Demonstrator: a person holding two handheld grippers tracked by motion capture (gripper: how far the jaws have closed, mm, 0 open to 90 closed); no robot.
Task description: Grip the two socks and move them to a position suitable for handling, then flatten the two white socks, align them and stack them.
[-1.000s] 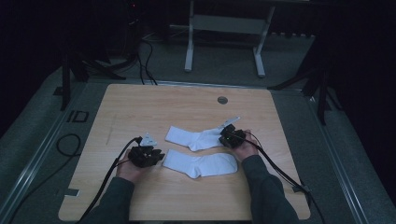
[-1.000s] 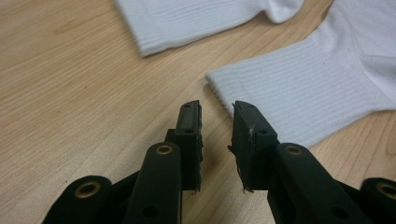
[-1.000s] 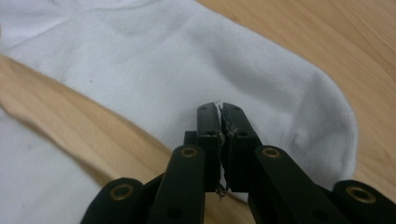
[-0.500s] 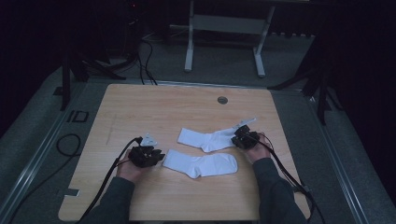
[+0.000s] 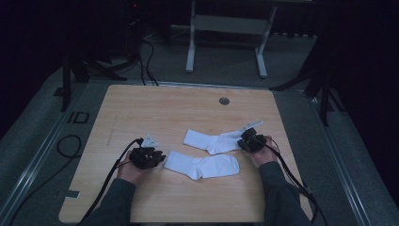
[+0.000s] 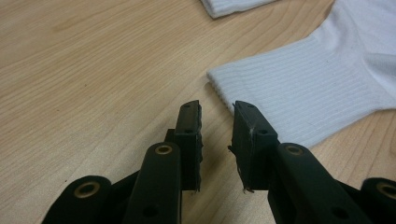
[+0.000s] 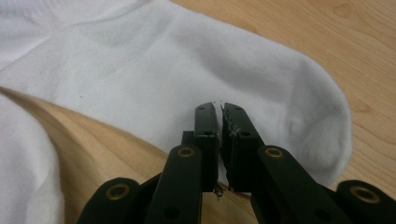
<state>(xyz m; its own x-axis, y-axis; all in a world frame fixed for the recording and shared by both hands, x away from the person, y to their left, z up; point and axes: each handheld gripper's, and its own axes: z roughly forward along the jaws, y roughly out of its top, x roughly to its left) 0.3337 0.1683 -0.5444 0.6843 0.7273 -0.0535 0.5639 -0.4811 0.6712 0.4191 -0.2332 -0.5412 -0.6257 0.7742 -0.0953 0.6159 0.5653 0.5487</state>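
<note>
Two white socks lie on the wooden table (image 5: 160,108). The far sock (image 5: 211,140) stretches left to right, and my right gripper (image 5: 242,141) is at its right end. In the right gripper view the jaws (image 7: 219,114) stand almost together over the toe of the far sock (image 7: 154,79), pinching its fabric. The near sock (image 5: 202,165) lies in front, its ribbed cuff (image 6: 308,88) pointing at my left gripper (image 5: 159,158). That gripper (image 6: 217,114) rests low on the wood just short of the cuff, open, with nothing between its pads.
A round grommet (image 5: 224,100) sits in the table's far half. Cables trail from both grippers off the front edge. On the dark floor behind the table stand a white desk frame (image 5: 226,28) and black stands with cables.
My right gripper has moved to the right and the far sock has slid right with it. The left gripper and the near sock have stayed put.
</note>
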